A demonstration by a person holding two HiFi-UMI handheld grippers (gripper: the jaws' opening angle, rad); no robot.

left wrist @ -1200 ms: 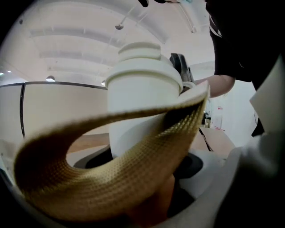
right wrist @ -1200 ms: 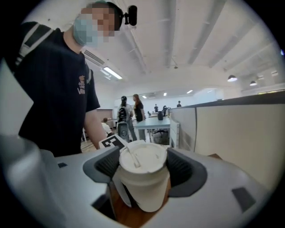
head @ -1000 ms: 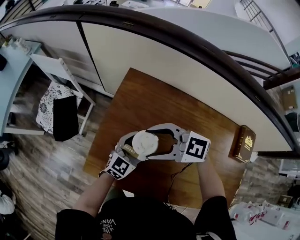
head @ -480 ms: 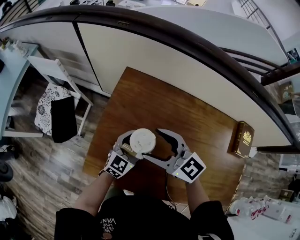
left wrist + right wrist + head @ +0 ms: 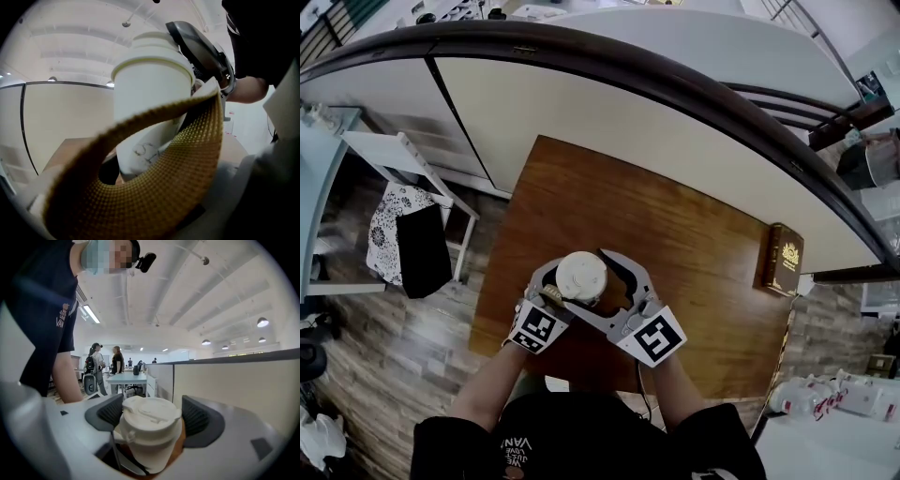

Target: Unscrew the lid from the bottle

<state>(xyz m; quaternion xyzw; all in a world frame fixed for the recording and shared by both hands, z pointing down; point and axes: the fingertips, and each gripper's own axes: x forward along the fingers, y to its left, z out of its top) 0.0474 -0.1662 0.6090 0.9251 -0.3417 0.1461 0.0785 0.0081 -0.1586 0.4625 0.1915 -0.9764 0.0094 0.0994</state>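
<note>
Right claw opening around the lid; left claw clamped on the bottle.
We find the right claw (image 5: pixel 607 292) opening, its pads standing clear on either side of the white lid (image 5: pixel 151 411), which still sits on the bottle. The left claw (image 5: pixel 565 287) pinches the white bottle (image 5: pixel 150 108) upright over the wooden surface (image 5: pixel 675 234), with a woven tan strap (image 5: pixel 178 159) looping across its body.

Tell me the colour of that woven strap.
The strap is mustard-brown, clearest in the left gripper view.
</note>
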